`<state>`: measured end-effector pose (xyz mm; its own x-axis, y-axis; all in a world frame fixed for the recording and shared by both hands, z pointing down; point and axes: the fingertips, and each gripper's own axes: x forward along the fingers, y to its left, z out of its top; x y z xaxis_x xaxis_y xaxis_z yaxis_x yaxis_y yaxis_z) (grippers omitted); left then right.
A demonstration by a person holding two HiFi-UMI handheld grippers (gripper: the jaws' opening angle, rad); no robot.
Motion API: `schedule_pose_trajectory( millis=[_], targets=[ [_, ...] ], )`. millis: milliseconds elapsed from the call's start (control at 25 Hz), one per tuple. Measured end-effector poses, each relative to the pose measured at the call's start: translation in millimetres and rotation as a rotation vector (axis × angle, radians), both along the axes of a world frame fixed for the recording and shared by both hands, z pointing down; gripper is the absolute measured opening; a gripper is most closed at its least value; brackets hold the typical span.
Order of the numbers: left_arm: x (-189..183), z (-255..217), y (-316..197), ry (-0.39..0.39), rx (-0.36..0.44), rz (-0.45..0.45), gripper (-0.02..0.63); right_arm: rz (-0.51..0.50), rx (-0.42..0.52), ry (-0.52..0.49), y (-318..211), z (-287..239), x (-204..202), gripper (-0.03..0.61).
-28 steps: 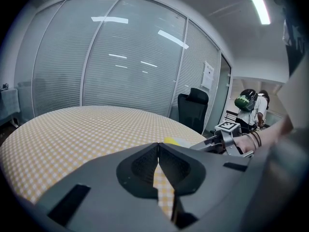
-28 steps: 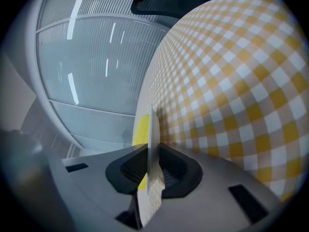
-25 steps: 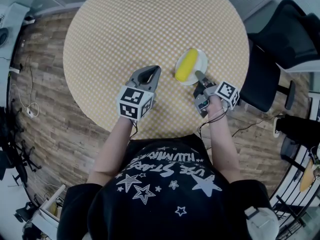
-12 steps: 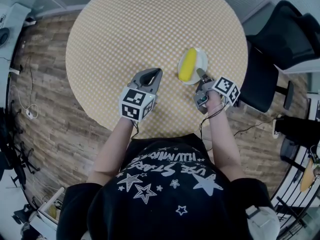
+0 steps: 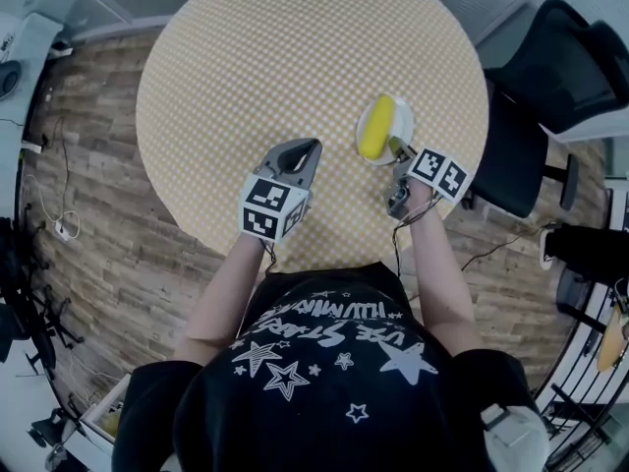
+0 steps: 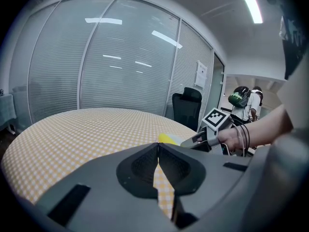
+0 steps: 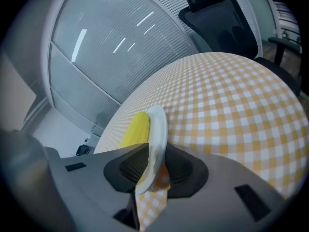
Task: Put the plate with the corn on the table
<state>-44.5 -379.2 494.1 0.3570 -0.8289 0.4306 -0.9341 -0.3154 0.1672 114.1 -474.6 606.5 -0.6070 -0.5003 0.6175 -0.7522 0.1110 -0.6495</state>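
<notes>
— One small shift: the plate with the corn has edged farther in over the table, on its right side.
— Set down?
— Possibly; I can't tell if it touches. The right gripper stays clamped on its near rim. The left gripper hovers, jaws together, empty.
— And the corn?
— Its long axis runs near to far, the far tip leaning slightly right.

One round table, one white plate, one corn cob, two grippers: left gripper, right gripper.

Plate slightly farther across table
</notes>
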Motion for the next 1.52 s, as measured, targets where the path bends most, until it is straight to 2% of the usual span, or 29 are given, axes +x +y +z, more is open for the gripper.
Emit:
schedule_pose_trajectory(
  millis=[200, 560, 800, 1040, 1280, 1520],
  targets=[
    [-3, 1, 7, -0.002, 0.0, 0.013, 0.008, 0.056, 0.021, 0.055, 2, 6, 11, 0.092],
    [-9, -9, 17, 0.012, 0.031, 0.06, 0.008, 0.134, 0.085, 0.04, 20, -18, 21, 0.094],
    [-17, -18, 33, 0.035, 0.059, 0.1, 0.009, 0.077, 0.218, -0.034, 48, -63, -8, 0.094],
    [-28, -23, 55, 0.048, 0.076, 0.164, 0.009, 0.044, 0.319, -0.066, 86, -101, -35, 0.092],
    [-36, -34, 82, 0.039, 0.106, 0.252, 0.008, 0.021, 0.432, -0.066, 135, -138, -56, 0.092],
    [-33, -26, 110, 0.068, 0.098, 0.338, 0.008, 0.049, 0.563, -0.008, 185, -162, -54, 0.092]
  ],
)
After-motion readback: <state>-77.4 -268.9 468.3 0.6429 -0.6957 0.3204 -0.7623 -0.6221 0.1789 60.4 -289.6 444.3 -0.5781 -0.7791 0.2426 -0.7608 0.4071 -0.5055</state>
